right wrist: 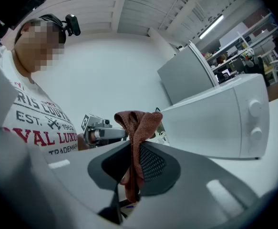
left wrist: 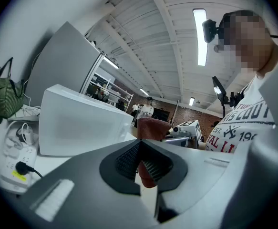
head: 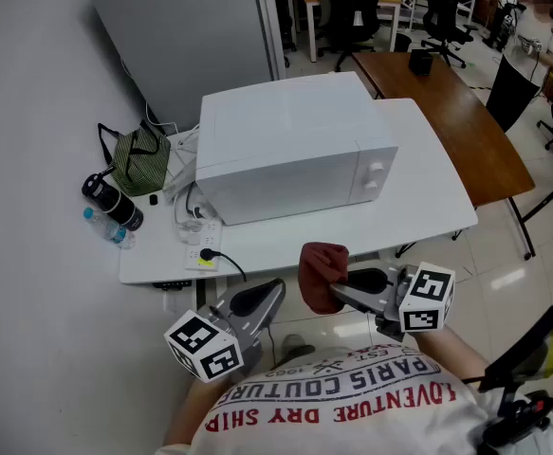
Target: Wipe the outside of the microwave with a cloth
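A white microwave [head: 285,150] stands on a white table [head: 428,173], door and knobs facing right; it also shows in the left gripper view [left wrist: 81,125] and the right gripper view [right wrist: 220,123]. My right gripper [head: 338,287] is shut on a red-brown cloth [head: 322,273], held below the table's front edge, close to my chest. The cloth [right wrist: 138,123] bunches above the closed jaws of the right gripper [right wrist: 134,151] and hangs below them. My left gripper [head: 274,290] sits just left of the cloth, jaws shut with nothing in them [left wrist: 139,149]. Past them the cloth [left wrist: 150,128] shows.
A green bag [head: 141,159], a black bottle [head: 115,202], a small water bottle [head: 105,226] and a power strip [head: 200,245] with cables lie on the table's left part. A brown wooden table [head: 447,102] adjoins at right. A grey panel [head: 191,36] stands behind.
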Demonstrator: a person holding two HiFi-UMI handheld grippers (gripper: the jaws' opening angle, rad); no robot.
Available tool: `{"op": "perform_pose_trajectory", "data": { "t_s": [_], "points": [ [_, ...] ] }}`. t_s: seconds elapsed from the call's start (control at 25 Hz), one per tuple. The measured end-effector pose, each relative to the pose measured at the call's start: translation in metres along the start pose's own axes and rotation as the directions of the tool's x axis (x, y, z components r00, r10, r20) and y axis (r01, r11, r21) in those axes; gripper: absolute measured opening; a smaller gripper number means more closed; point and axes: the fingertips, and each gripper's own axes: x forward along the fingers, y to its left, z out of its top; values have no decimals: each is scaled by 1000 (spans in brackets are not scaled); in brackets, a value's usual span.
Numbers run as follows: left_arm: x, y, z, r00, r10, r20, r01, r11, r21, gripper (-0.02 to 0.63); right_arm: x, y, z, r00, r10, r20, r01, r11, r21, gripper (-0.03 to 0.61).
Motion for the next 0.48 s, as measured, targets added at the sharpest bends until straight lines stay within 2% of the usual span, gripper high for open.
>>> {"op": "perform_pose_trajectory", "data": {
  "t_s": [0.24,0.48],
  "points": [
    [-13,57,29,1000,-12,11,12,1000,1,5,51,-19,25,1000,-23,5,23,999,-47,38],
    [-30,94,49,999,-30,36,29,999,14,5,86,-24,49,998,-48,40,52,994,-99,37]
  ]
}}
